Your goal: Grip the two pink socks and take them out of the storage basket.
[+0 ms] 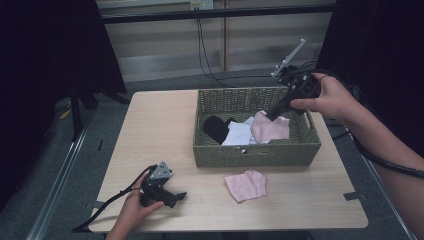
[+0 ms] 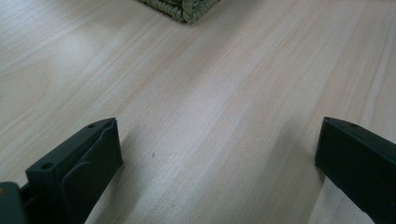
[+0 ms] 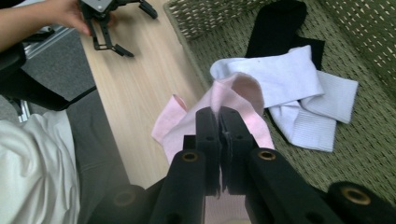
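A pink sock hangs over the woven basket, and my right gripper is shut on its upper edge. The right gripper view shows the jaws pressed together on that pink sock at my right gripper. Under it in the basket lie white socks and a black sock. A second pink sock lies flat on the table in front of the basket. My left gripper rests on the table at the front left, open with nothing in it, jaws wide apart.
The wooden table has bare room on its left half. A corner of the basket is ahead of the left gripper. The left gripper and its hand appear far off in the right gripper view. Cables trail off both sides.
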`<state>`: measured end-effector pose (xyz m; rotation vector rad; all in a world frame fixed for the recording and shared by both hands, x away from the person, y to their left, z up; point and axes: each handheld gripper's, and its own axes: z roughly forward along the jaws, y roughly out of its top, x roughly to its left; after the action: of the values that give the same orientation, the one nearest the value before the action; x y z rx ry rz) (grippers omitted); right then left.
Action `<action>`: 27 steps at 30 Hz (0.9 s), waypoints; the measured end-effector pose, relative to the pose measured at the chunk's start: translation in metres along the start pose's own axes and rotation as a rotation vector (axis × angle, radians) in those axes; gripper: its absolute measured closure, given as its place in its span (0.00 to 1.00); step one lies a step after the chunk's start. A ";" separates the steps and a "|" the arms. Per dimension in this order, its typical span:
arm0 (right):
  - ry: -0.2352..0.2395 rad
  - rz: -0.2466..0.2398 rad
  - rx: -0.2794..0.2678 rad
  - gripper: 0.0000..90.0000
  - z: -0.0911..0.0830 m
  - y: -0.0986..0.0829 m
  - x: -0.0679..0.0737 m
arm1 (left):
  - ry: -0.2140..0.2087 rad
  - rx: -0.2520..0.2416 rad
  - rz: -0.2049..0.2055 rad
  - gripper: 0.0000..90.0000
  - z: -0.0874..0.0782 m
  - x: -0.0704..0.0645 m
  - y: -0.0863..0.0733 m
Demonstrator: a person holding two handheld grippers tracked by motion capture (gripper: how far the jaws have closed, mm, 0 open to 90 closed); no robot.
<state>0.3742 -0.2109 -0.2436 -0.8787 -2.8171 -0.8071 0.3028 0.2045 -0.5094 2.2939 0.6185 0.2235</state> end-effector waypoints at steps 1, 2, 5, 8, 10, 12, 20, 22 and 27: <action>0.000 -0.002 0.000 0.97 -0.001 0.000 0.001 | -0.002 0.003 -0.003 0.00 0.000 0.000 0.000; 0.005 -0.004 -0.001 0.97 -0.001 -0.001 0.003 | -0.002 0.003 -0.003 0.00 0.000 0.000 0.000; 0.016 -0.013 -0.006 0.97 -0.001 -0.002 0.007 | 0.000 0.000 0.000 0.00 0.000 0.000 0.000; 0.023 -0.037 -0.014 0.97 -0.001 -0.003 0.013 | 0.001 0.003 -0.002 0.00 0.000 0.000 0.000; 0.023 -0.041 -0.011 0.97 -0.002 -0.003 0.017 | 0.002 0.005 -0.003 0.00 0.000 0.000 0.000; 0.033 -0.055 -0.021 0.97 -0.003 -0.004 0.020 | 0.001 0.003 -0.002 0.00 0.000 0.000 0.000; 0.060 -0.090 -0.022 0.97 0.001 -0.010 0.033 | 0.000 0.000 0.000 0.00 0.000 0.000 0.000; 0.070 -0.095 -0.021 0.96 0.005 -0.011 0.036 | 0.001 0.003 -0.002 0.00 0.000 0.000 0.000; 0.089 -0.113 -0.038 0.77 0.013 -0.011 0.045 | 0.001 0.003 -0.002 0.00 0.000 0.000 0.000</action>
<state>0.3317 -0.1893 -0.2498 -0.6754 -2.8023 -0.8934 0.3026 0.2047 -0.5093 2.2963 0.6220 0.2229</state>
